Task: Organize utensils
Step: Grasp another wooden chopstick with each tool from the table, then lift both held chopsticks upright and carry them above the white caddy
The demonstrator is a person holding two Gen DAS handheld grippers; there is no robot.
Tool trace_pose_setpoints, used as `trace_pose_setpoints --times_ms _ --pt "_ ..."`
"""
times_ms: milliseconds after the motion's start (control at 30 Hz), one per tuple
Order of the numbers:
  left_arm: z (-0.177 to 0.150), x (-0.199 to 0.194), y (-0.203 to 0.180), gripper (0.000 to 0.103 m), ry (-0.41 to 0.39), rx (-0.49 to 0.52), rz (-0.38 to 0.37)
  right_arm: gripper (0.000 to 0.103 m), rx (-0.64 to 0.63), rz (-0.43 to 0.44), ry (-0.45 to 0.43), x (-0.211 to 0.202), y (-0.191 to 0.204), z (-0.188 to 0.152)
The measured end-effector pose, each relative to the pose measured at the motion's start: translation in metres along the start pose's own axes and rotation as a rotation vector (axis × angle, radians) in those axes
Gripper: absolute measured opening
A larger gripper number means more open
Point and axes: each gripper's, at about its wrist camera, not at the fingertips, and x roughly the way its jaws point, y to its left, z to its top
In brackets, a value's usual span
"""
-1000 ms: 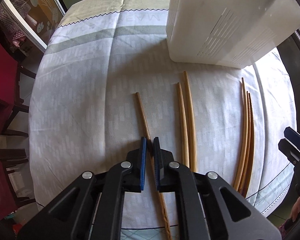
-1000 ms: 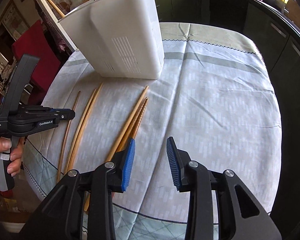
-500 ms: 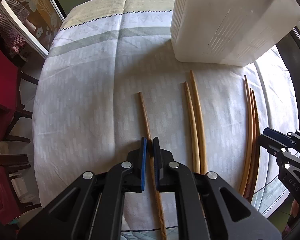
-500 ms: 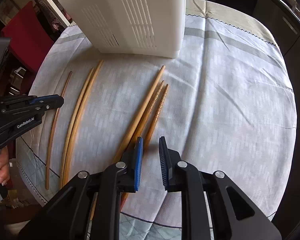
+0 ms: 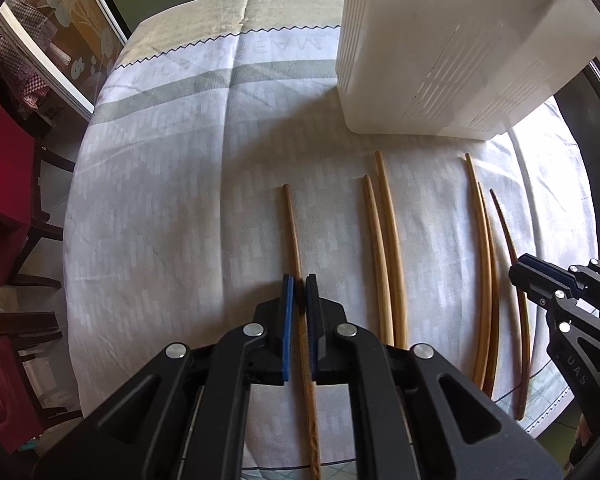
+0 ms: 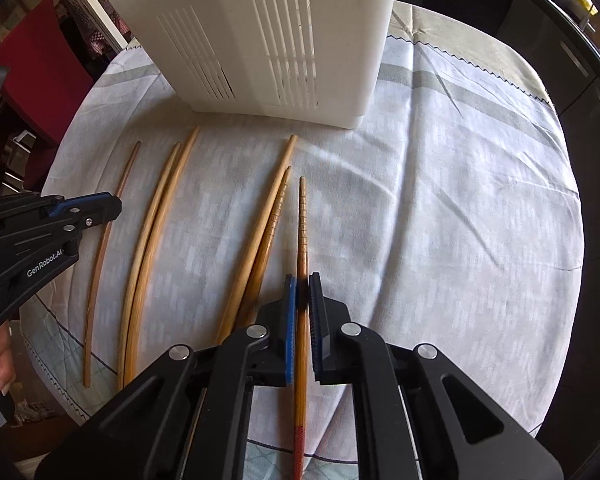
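The table is covered by a soft matt cloth [image 6: 440, 208], woven with small pale blocks and creased in long folds. Just ahead of the right gripper [image 6: 302, 284], a white holder [image 6: 284, 40] of smooth plastic with thin slots is seen. The chopsticks are made of wood. The one pinched in the right gripper, a dark brown chopstick [image 6: 302, 232], is shiny, with ring grooves near its tip and a rough red end. The chopstick [image 5: 294, 232] gripped by the left gripper [image 5: 300, 286] looks dull and grainy. Both grippers are made of matt black plastic, with ribbed blue pads [image 6: 289, 320] and shiny metal screws [image 6: 350, 329].
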Motion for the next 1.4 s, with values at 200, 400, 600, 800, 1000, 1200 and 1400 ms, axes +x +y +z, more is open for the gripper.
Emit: trace_pose_setpoints --times_ms 200,400,600,800,1000,1200,1400 --pt "0.003 -0.029 0.001 0.006 -0.078 0.012 -0.022 0.007 0.024 0.074 -0.09 -0.041 -0.02 -0.007" --pt "-0.007 -0.074 0.004 0.006 -0.192 0.026 -0.03 0.007 0.031 0.118 -0.221 -0.096 -0.03 -0.022" --pt "-0.027 -0.112 0.007 0.005 -0.299 0.037 -0.042 0.007 0.019 0.124 -0.313 -0.138 -0.036 -0.044" --pt "-0.051 -0.136 0.01 0.005 -0.384 0.051 -0.046 0.007 0.013 0.133 -0.36 -0.151 -0.033 -0.065" --pt "-0.067 -0.152 0.009 0.005 -0.441 0.063 -0.044 0.007 0.002 0.134 -0.382 -0.159 -0.029 -0.079" --pt "-0.076 -0.16 0.008 0.005 -0.458 0.075 -0.047 0.007 -0.008 0.134 -0.395 -0.162 -0.027 -0.082" --pt "-0.078 -0.166 0.006 0.005 -0.477 0.081 -0.051 0.007 -0.017 0.129 -0.419 -0.168 -0.025 -0.083"
